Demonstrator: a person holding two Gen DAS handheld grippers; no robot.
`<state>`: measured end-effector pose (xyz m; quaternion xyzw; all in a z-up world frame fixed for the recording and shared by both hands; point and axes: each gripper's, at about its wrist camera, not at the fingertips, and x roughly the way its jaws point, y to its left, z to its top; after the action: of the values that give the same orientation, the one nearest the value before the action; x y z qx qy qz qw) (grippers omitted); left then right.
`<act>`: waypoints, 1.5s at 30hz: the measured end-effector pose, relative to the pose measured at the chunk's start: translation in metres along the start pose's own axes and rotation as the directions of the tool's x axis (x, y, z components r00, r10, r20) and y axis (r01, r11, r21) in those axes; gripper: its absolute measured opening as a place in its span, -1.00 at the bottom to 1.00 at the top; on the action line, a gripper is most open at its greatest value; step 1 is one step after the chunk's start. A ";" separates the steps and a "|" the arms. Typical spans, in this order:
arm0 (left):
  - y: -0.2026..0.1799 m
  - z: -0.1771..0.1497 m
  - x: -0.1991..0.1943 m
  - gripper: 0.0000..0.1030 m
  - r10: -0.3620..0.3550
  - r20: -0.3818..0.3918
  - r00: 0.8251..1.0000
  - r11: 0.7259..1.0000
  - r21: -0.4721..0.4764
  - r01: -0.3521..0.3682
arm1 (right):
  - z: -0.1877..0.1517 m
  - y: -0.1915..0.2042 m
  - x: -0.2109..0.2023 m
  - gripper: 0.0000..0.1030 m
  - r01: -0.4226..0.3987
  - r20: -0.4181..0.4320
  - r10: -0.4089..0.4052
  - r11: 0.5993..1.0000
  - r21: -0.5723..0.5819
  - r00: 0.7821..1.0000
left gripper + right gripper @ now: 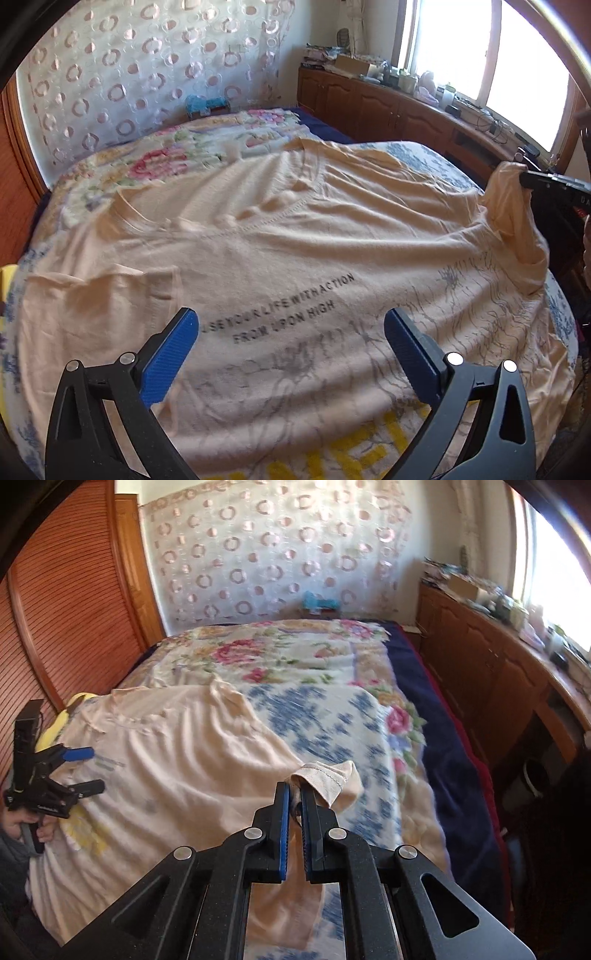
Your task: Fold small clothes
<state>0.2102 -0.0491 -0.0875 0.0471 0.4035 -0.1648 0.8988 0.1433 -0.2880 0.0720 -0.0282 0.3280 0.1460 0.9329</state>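
A peach T-shirt (295, 240) with black lettering and a grey print lies spread over the bed, front up, collar toward the far side. My left gripper (291, 317) hovers open just above its printed chest, with only flat cloth beneath the wide-apart blue pads. My right gripper (294, 788) is shut on the T-shirt's stitched sleeve edge (325, 773) and holds it raised off the blanket. In the left wrist view that raised fabric (506, 192) hangs from the right gripper (528, 179) at the far right. The right wrist view shows the T-shirt (184, 760) and the left gripper (90, 770), open, held by a hand.
A floral blanket (314, 664) covers the bed, with a dark blue edge (443, 731) on the right. Wooden cabinets (498, 672) with clutter run under the window. A slatted wooden door (66, 602) stands left. A yellow item (55, 731) lies beside the shirt.
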 end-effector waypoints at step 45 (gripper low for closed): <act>0.039 0.003 -0.033 0.97 0.070 0.102 0.992 0.995 -0.083 -0.062 | -0.042 0.123 0.063 -0.41 -0.139 -0.222 0.098 0.974 -0.178 0.970</act>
<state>0.2047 -0.0048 -0.0624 0.0157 0.3602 -0.1211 0.9248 0.1293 -0.1604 0.0055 -0.1140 0.4109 0.2290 0.8751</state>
